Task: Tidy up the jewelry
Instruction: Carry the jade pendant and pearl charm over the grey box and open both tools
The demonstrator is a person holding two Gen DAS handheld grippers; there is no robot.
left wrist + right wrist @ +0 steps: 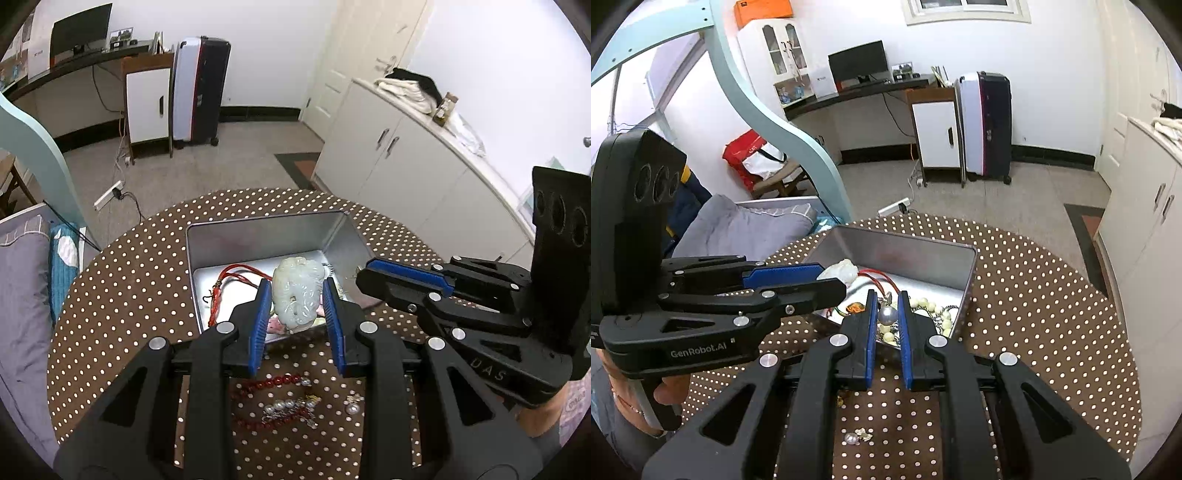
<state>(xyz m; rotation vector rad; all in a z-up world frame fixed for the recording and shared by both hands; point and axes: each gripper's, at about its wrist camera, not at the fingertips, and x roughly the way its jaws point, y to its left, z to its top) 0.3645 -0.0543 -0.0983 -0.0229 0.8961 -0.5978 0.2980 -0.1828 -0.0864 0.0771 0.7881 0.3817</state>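
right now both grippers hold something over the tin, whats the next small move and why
Probably lower both and let go: the left gripper holds the jade carving and the right gripper the pearl, both over the tin.

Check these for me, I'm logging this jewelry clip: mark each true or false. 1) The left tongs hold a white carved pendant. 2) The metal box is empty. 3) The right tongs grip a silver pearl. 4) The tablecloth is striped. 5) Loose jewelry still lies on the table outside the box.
1) True: the left tongs clamp the white carved pendant over the box.
2) False: the metal box holds cream beads and a red cord.
3) True: the right tongs pinch the silver pearl.
4) False: the tablecloth is brown with white dots.
5) True: red beads and pearls lie on the table.
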